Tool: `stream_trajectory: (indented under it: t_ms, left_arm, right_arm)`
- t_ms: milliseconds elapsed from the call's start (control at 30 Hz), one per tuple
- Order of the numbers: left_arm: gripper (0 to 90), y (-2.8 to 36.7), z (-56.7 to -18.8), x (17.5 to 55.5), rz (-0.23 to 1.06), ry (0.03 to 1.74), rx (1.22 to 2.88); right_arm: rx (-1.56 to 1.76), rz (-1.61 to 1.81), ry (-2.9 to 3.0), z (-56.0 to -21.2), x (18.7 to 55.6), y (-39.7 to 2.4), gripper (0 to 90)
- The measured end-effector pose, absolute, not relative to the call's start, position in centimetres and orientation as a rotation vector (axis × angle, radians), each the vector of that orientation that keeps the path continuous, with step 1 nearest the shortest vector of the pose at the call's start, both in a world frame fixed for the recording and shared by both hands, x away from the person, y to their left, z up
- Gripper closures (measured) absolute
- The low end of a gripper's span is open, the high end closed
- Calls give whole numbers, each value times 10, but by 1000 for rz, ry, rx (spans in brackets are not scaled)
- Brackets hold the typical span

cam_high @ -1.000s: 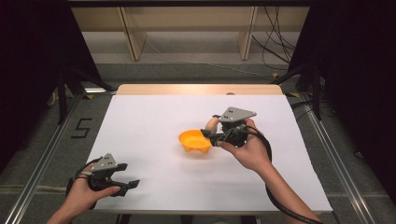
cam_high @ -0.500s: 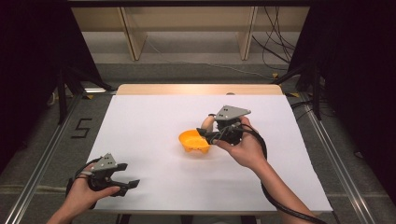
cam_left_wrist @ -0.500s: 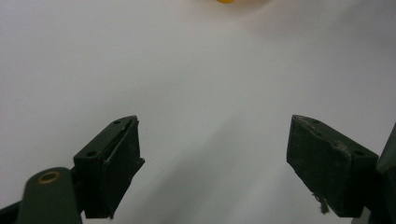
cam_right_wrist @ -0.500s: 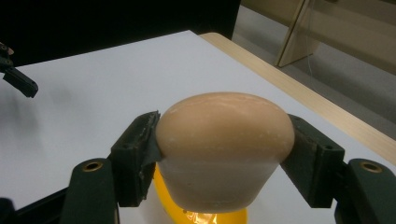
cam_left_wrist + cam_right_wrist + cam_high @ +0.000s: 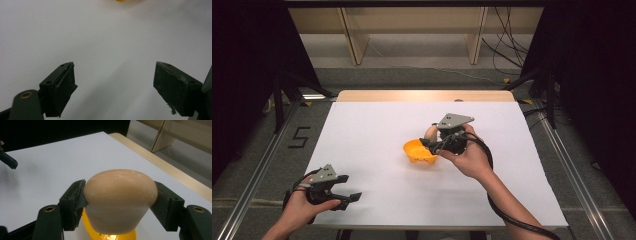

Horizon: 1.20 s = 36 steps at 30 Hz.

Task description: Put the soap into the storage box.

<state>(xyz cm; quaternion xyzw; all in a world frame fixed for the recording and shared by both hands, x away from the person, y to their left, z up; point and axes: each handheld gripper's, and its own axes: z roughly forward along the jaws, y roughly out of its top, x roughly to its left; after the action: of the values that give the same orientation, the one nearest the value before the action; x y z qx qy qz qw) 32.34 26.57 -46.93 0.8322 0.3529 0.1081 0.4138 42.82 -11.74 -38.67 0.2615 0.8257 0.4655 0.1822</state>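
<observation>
My right claw (image 5: 117, 202) pinches the muffin (image 5: 120, 200) just above the yellow bowl (image 5: 420, 151); next, lower it in. Left claw (image 5: 115, 90) spread, idle.

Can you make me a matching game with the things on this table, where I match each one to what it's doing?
Things:
1. muffin
2. orange bowl
3. left gripper
4. right gripper

States:
a. open, with nothing between its jaws
b. clamped between two black jaws
c. shut on the muffin
d. sits on the white table

Pairs: 1-b, 2-d, 3-a, 4-c
</observation>
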Motion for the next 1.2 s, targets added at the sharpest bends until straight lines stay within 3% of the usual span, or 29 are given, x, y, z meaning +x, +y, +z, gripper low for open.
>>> stream_trajectory:
  t_ms: [1200]
  left_arm:
    - [172, 267, -469, 323, 262, 887, 2103]
  right_arm:
    - [781, 1285, 2383, -408, 443, -113, 338]
